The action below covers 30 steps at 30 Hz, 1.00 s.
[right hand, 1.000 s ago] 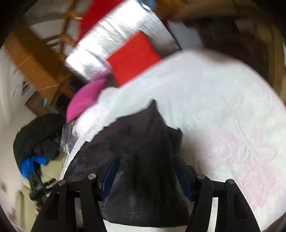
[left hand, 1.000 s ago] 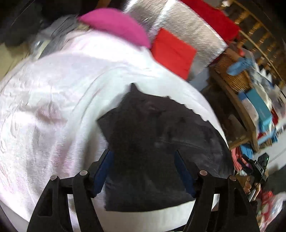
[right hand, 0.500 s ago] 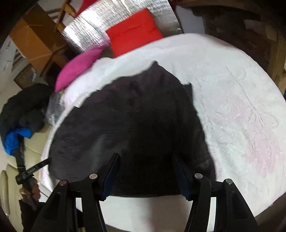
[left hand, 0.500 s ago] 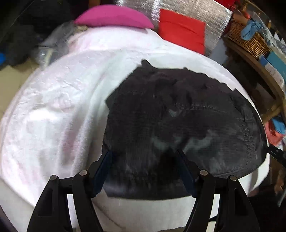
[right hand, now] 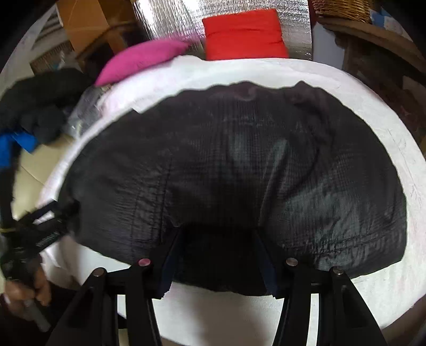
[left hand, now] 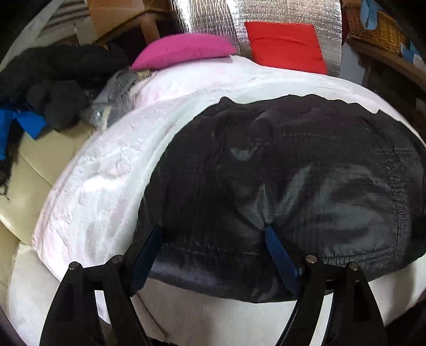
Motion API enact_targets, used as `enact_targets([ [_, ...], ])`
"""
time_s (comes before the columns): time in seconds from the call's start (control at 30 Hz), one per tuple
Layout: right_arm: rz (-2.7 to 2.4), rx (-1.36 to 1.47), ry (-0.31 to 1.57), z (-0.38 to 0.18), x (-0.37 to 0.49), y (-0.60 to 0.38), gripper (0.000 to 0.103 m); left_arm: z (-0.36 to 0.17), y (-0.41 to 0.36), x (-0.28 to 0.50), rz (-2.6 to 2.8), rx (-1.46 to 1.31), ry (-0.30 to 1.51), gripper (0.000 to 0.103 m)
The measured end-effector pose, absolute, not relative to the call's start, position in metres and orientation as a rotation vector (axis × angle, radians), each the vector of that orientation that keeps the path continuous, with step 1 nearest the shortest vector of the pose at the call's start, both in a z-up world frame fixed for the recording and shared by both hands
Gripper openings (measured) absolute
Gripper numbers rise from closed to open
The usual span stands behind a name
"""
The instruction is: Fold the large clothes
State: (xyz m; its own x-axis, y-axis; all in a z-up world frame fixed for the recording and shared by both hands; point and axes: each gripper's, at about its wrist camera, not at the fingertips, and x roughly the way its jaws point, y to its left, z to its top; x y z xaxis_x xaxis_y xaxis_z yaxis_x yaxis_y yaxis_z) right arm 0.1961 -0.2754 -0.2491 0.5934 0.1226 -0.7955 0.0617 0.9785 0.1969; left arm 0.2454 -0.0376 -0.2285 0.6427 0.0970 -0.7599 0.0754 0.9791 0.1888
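A black quilted jacket (left hand: 279, 173) lies spread across the white bedspread (left hand: 101, 191), its near hem toward me. My left gripper (left hand: 213, 250) has that hem between its blue pads (left hand: 277, 255). The fabric puckers at the right pad while the jaws are opening. In the right wrist view the jacket (right hand: 239, 159) fills the middle. My right gripper (right hand: 217, 239) has a bunched part of the hem between its fingers and its jaws are closing on it. The left gripper (right hand: 45, 221) shows blurred at the jacket's left corner, a hand (right hand: 24, 287) below it.
A pink pillow (left hand: 183, 50) and a red cushion (left hand: 285, 45) lean against a silver panel (left hand: 207, 24) at the far end. Dark and blue clothes (left hand: 42, 87) pile up on the left. A wicker basket (left hand: 378, 26) sits on wooden shelving at the right.
Both grippers swung round and came down toward the bed's near edge. The jacket, earlier hanging narrow between the fingers, now lies wide and flat on the bedspread.
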Motion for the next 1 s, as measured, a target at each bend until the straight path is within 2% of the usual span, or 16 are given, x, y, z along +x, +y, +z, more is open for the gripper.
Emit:
enact_targets([
  [0.33, 0.046, 0.222, 0.83, -0.194, 0.164, -0.273, 0.058, -0.18, -0.041, 0.209, -0.001, 0.185, 0.767, 0.081],
  [0.83, -0.096, 0.171, 0.635, -0.091, 0.08, -0.259, 0.061, -0.055, -0.054, 0.13, -0.016, 0.143, 0.519, 0.081],
  [1.0, -0.134, 0.143, 0.588, -0.066, 0.051, -0.248, 0.063, -0.023, -0.049, 0.104, -0.02, 0.121, 0.46, 0.085],
])
